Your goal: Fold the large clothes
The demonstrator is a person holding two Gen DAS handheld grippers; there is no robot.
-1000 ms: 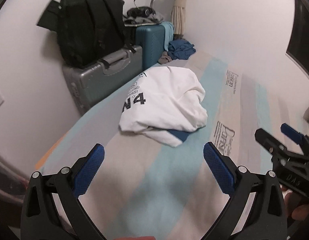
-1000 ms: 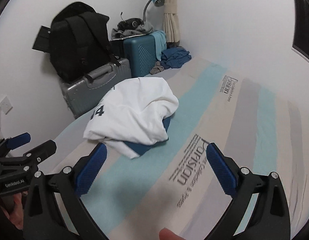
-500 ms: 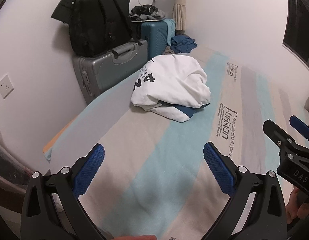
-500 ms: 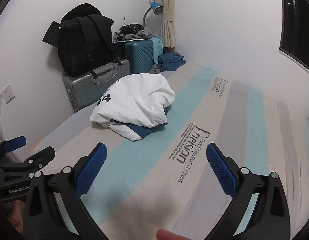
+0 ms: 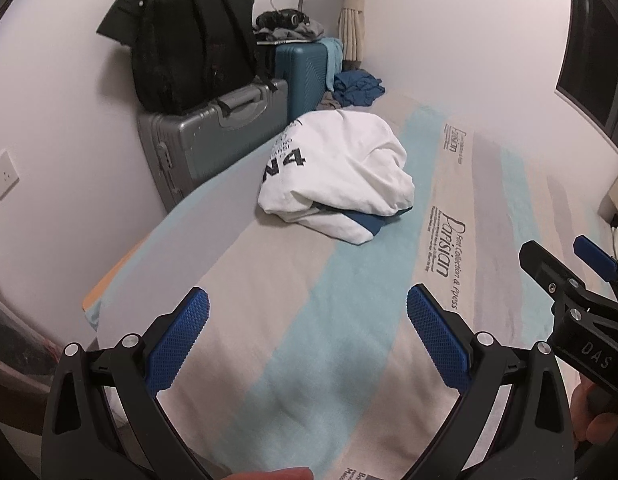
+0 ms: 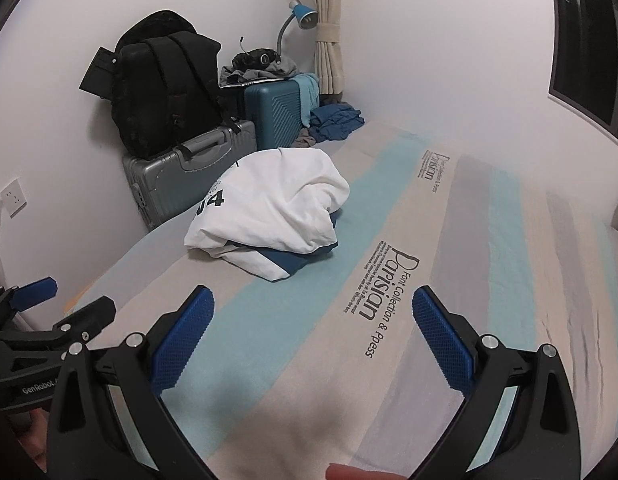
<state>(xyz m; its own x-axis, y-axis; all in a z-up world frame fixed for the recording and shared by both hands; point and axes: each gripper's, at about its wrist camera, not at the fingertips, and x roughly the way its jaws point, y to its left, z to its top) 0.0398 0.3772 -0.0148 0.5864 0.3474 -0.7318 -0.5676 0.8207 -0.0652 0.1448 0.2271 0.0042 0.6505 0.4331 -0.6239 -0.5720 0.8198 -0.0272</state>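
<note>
A white sweatshirt lies bunched in a loose, rounded heap on the striped bed, toward its far end and left side. Dark printed lettering, with a large "4" readable, shows on the heap's left flank. The upper layers drape over a lower flap that sticks out toward the camera, white with a blue panel at its edge. The garment is crumpled, with soft creases across its top.

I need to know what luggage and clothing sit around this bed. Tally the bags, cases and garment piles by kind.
Suitcases: 2 (silver suitcase, teal suitcase)
Backpacks: 1 (black backpack)
Garment piles on the bed: 2 (white garment, blue clothes)
Total: 5
</note>
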